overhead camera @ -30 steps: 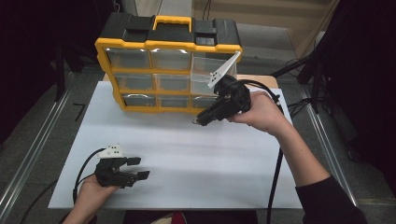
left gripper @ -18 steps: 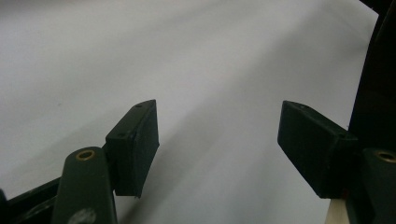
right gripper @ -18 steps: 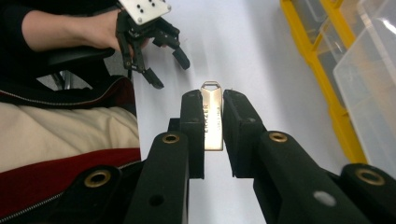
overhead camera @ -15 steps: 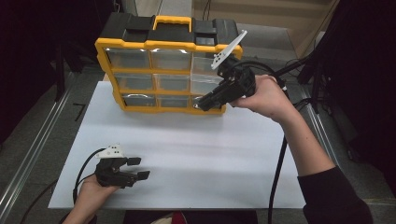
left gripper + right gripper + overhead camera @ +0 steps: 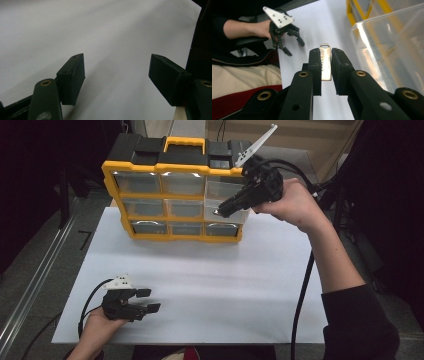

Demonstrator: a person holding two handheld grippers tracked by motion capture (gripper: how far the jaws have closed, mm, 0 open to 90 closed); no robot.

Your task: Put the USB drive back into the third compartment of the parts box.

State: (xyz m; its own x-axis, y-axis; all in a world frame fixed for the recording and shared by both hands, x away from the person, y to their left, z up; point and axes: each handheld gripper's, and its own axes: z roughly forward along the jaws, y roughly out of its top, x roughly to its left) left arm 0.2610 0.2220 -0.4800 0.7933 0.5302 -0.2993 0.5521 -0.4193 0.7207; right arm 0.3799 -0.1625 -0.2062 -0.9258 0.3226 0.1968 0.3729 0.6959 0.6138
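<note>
Right hand-held gripper [image 5: 220, 212] is raised in front of the organizer [image 5: 172, 190], at its right column, jaws pinched tight on a silver USB stick [image 5: 325, 62]. In the right gripper view the stick sits flat between the two black pads, long axis running along the jaws, its loop end poking out past the tips and pointing away from the hand. The printed face of the stick is edge-on to the pads; the text is too small to read. Just right of the jaws in that view is a clear drawer [image 5: 392, 47], pulled out of the organizer, with the yellow frame behind it. In the high view the gripper points left and down toward the front of the middle drawer of the right column; the stick shows as a small glint at the tips, close to the drawer front, contact cannot be told.

Left hand-held gripper [image 5: 142, 301] lies low on the white surface [image 5: 240, 285] near its front left corner, well apart from the organizer. Its jaws stand wide apart with nothing between them; the left gripper view has bare white sheet in the gap. It points to the right across the surface.
</note>
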